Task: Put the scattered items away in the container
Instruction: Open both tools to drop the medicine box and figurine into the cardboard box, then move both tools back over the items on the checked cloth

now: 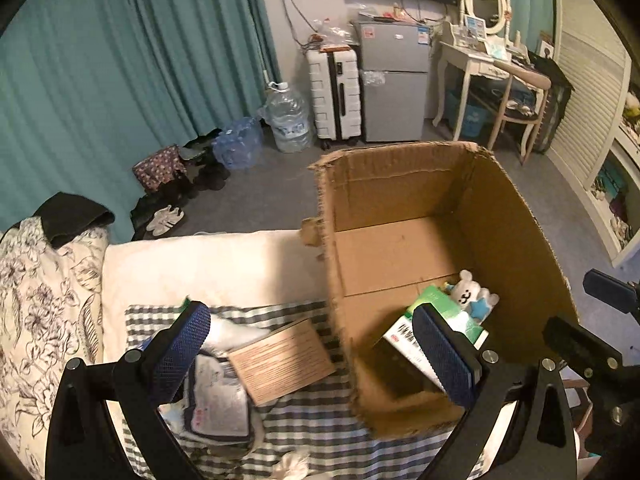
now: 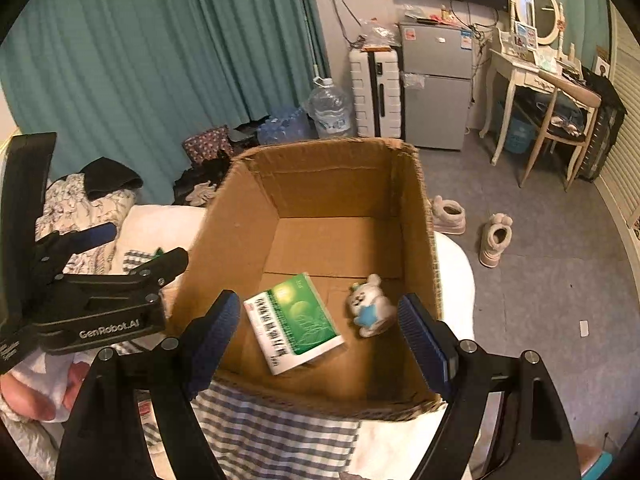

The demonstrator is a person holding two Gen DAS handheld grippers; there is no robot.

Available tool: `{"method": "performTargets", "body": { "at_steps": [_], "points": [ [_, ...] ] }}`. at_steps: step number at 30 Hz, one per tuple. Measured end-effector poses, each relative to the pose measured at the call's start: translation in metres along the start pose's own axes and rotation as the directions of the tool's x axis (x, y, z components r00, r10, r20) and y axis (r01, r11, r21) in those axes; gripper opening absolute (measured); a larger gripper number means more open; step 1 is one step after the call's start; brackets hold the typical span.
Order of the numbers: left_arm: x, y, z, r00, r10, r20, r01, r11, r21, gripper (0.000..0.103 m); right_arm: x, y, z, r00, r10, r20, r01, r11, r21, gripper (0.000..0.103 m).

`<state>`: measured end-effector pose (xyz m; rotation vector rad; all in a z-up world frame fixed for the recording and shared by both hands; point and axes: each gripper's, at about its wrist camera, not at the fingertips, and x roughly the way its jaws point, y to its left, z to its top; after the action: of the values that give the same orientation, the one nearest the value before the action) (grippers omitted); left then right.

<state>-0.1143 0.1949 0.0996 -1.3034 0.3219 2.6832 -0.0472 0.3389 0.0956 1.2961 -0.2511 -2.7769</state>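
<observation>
An open cardboard box [image 2: 332, 184] stands on the bed. A green-and-white packet [image 2: 296, 320] and a small white bear toy [image 2: 370, 306] lie on its floor. My right gripper [image 2: 320, 338] hangs open over the box's near edge, with nothing between its pads. My left gripper [image 1: 316, 350] is open too, straddling the box's left wall [image 1: 336, 280]. Under it, outside the box, lie a flat brown packet [image 1: 280, 360], a silver-white pouch [image 1: 220, 396] and a crumpled tissue [image 1: 292, 464]. The left gripper [image 2: 148, 242] also shows in the right wrist view, held by a hand [image 2: 24, 396].
A checked cloth [image 1: 320, 420] covers white bedding [image 1: 200, 264], with a floral quilt [image 1: 40, 300] to the left. On the floor beyond are slippers [image 2: 496, 240], shoes, water bottles [image 1: 288, 116], a suitcase [image 1: 336, 92], a small fridge [image 1: 394, 80] and a dressing table with chair [image 1: 516, 92].
</observation>
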Motion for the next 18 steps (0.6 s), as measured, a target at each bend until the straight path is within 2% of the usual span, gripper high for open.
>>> {"method": "performTargets", "body": {
  "at_steps": [9,18],
  "points": [
    [-0.015,0.072,-0.038,0.999,0.046,0.004,-0.046,0.995,-0.091,0.103,-0.014,0.056,-0.020,0.998,0.065,0.027,-0.063,0.996,-0.068,0.081],
    [-0.006,0.148,-0.108,0.992,0.118,-0.048,-0.125,0.974,-0.188,0.103,-0.006,0.122,-0.055,0.992,0.122,0.026,-0.117,0.981,-0.156,0.081]
  ]
}}
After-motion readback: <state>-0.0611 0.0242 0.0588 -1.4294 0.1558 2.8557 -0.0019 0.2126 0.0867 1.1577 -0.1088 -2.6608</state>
